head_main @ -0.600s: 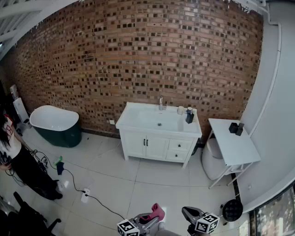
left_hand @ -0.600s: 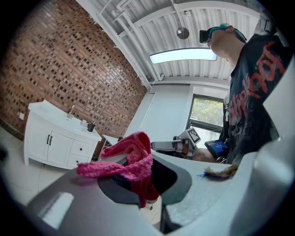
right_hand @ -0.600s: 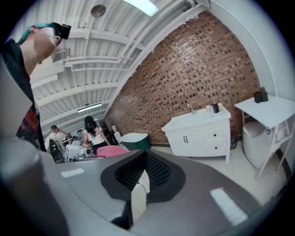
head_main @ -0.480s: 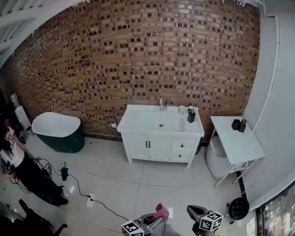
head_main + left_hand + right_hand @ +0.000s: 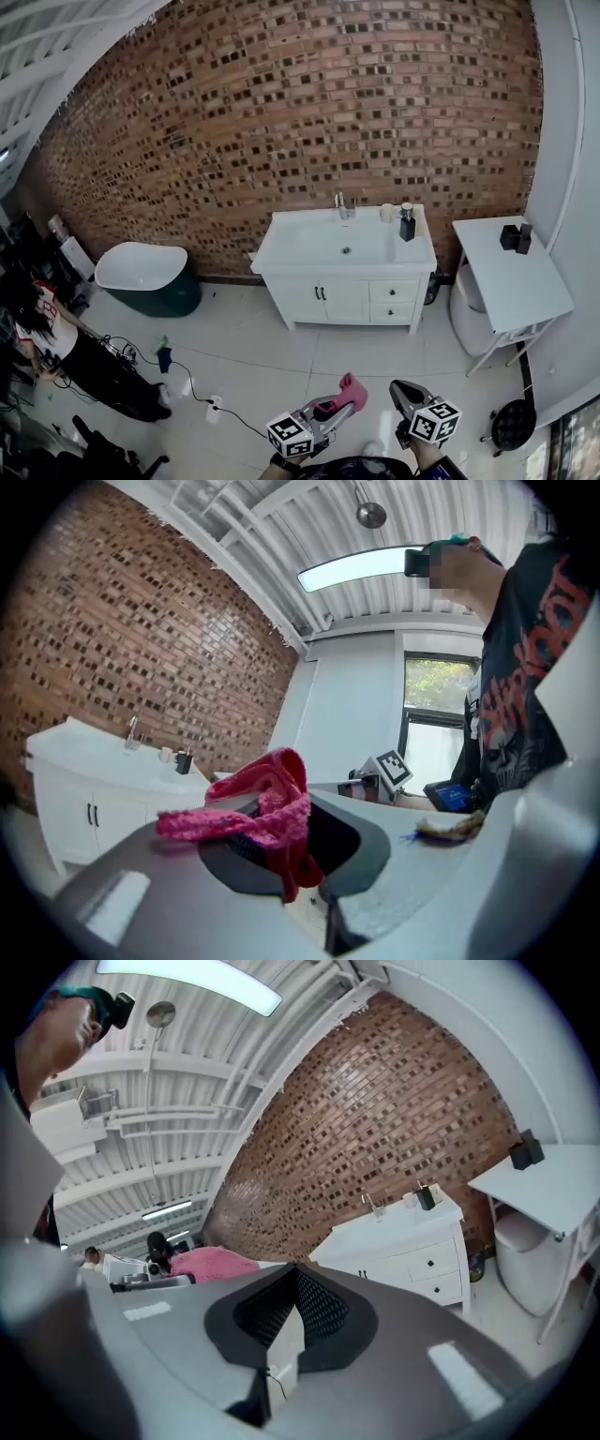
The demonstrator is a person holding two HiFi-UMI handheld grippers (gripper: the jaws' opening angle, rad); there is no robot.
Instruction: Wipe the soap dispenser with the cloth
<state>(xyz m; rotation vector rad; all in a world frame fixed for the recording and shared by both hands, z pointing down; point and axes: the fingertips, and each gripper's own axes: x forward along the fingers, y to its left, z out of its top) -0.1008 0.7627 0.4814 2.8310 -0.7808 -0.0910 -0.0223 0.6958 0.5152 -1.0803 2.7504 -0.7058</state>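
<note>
Left gripper [image 5: 281, 850]: clenched on the pink cloth [image 5: 258, 808], which bunches over the jaw tips. Right gripper [image 5: 294, 1309]: closed, with nothing between its jaws. In the head view we see both grippers low over the tiled floor [image 5: 281, 356], well apart from the white vanity surface [image 5: 309, 246]. The dark soap dispenser [image 5: 407, 226] stands upright at that surface's right rear, near the brick wall [image 5: 281, 122].

No words I can read, only red print on my black shirt [image 5: 528, 658], too bent and cut off to tell.
</note>
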